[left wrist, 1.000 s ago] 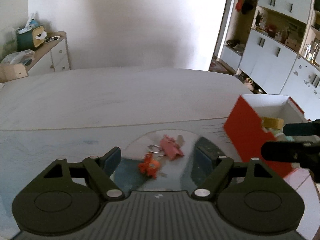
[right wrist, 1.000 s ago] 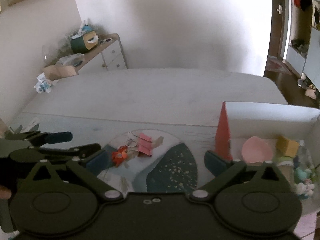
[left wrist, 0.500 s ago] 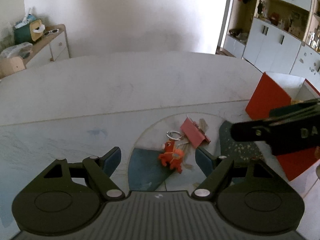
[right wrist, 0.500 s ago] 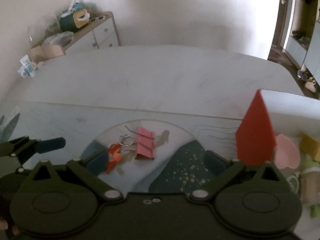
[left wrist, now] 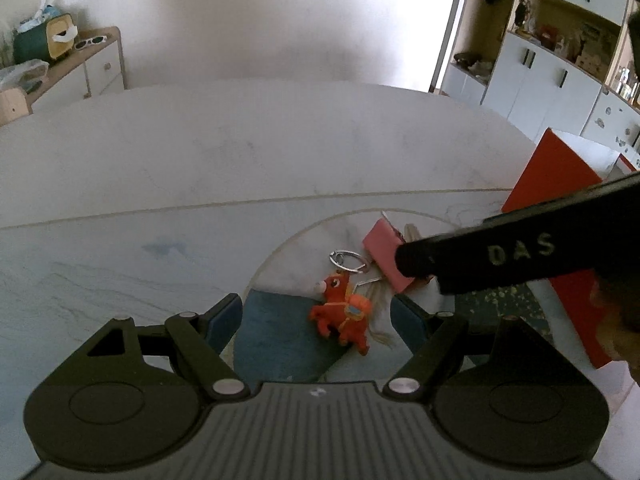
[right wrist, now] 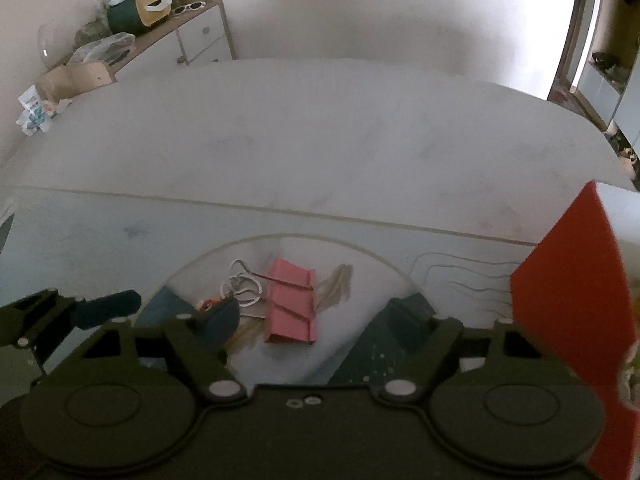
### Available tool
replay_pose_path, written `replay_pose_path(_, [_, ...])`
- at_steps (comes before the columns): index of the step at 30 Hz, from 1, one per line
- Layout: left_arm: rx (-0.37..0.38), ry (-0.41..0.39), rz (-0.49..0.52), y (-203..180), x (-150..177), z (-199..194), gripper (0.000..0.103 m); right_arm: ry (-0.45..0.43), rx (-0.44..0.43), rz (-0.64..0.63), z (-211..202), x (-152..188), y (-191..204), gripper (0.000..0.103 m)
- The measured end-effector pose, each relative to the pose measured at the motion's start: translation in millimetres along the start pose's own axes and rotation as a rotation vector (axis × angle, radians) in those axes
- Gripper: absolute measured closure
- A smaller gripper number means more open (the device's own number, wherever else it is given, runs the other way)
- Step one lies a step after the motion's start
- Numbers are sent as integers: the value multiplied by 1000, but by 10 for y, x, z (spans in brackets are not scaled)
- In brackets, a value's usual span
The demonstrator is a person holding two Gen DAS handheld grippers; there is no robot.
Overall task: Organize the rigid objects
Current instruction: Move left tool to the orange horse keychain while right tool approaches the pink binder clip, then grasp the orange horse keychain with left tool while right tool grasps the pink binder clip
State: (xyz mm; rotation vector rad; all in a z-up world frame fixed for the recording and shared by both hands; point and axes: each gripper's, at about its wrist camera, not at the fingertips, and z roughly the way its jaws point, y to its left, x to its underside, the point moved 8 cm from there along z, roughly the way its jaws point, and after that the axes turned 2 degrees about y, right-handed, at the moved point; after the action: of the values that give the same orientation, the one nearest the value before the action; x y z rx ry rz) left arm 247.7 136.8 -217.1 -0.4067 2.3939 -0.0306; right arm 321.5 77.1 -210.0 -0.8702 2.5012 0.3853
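Note:
An orange toy horse keychain [left wrist: 341,314] with a metal ring [left wrist: 347,260] lies on the table mat between the open fingers of my left gripper [left wrist: 318,322]. A pink binder clip [right wrist: 291,301] lies just beyond it, between the open fingers of my right gripper [right wrist: 320,322]. In the right wrist view the keychain [right wrist: 208,305] is mostly hidden behind the left fingertip. The right gripper's finger [left wrist: 516,256] crosses the left wrist view over the clip [left wrist: 384,250]. Both grippers are empty.
A red-and-white box [right wrist: 572,304] stands at the right of the mat; it also shows in the left wrist view [left wrist: 552,184]. A white table [left wrist: 256,140] stretches beyond. A sideboard [right wrist: 180,28] with clutter stands at far left, cupboards [left wrist: 552,76] at far right.
Both grippers have moved forward and down toward the keychain and the clip. The right gripper has come in over the clip, and its finger now crosses the left wrist view.

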Motion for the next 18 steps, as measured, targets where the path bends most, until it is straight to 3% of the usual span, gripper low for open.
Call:
replay_pose_path(10, [24, -4, 19, -67, 3, 114, 23, 32, 2, -28, 194, -6, 52, 38])
replay_pose_path(18, [35, -3, 46, -85, 25, 159, 38, 33, 12, -49, 268, -31, 65, 47])
